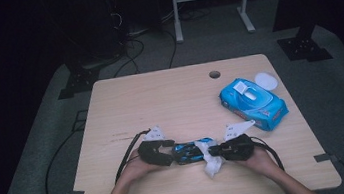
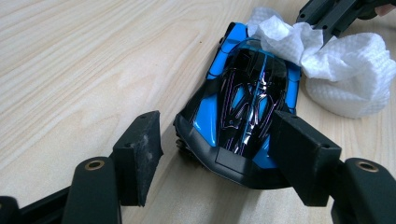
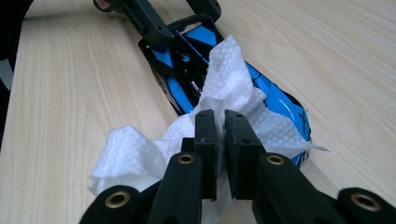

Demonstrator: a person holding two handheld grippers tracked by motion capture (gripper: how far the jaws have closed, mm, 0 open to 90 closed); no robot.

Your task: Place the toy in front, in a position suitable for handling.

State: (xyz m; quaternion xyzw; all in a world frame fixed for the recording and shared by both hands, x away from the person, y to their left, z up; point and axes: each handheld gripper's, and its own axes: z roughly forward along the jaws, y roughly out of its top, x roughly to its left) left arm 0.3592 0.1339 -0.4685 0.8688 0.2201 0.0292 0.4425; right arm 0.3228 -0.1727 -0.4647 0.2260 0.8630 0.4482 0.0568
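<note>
Two left fingers (image 2: 299, 154) straddle toy car (image 2: 243, 107); right gripper (image 3: 220, 140) pinches wipe (image 3: 229, 84).

Blue wipes pack (image 1: 253, 103), white lid (image 1: 266, 81) beside it.

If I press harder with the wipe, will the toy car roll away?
Probably not: the left claw brackets the toy car, though its left jaw stands apart. Its glossy shell looks slippery. The crumpled wipe in the right claw looks floppy.

A toy car (image 1: 190, 151) lies between the left tool (image 1: 163, 151) and right tool (image 1: 216, 149); a wipe (image 1: 212, 163) drapes the car's right-tool end.
</note>
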